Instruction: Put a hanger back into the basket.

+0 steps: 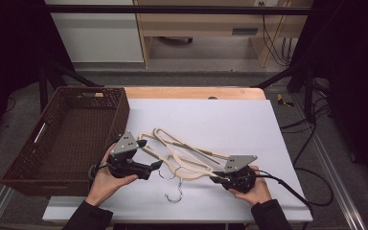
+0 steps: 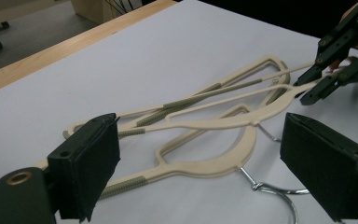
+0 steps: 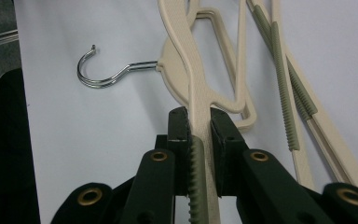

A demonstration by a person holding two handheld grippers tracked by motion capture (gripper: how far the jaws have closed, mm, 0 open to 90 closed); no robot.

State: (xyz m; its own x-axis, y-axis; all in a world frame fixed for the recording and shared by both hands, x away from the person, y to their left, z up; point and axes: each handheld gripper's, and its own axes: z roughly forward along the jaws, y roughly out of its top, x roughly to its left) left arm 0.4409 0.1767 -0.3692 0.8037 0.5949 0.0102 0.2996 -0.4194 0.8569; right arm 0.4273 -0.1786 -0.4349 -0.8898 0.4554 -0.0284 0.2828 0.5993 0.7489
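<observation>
1. The right gripper (image 3: 199, 122) is closed on the shoulder of a cream hanger (image 3: 193, 79); in the right gripper view both black jaws press against the arm from either side, with the ribbed olive grip strip (image 3: 196, 177) running down between them.
2. Ahead of those jaws the clamped hanger rises to its neck, where a chrome hook (image 3: 103, 74) sticks out to the left and lies on the white sheet (image 3: 74, 140).
3. To the right of the jaws lie the thin bars of further cream hangers (image 3: 298, 107), each with its own ribbed strip, overlapping one another (how many there are I cannot tell from this tangle).
4. The left gripper (image 2: 200, 163) stands wide open, its two padded jaws well apart and holding nothing; the hanger pile (image 2: 205, 126) lies just ahead of and between them.
5. In the left gripper view a metal hook (image 2: 275, 191) rests on the sheet close to the right-hand jaw, and farther off, past the pile, the right gripper (image 2: 314, 84) pinches the far end of a hanger.
6. From the high view, the left gripper (image 1: 154, 165) and the right gripper (image 1: 218, 178) sit at opposite ends of the hangers (image 1: 187, 158), each held in one of the person's hands, with one loose hook (image 1: 174, 196) on the sheet between them and nearer the person.
7. Beyond and outward of the left gripper a dark woven basket (image 1: 57, 143) stands at the table's edge, partly overhanging it.
</observation>
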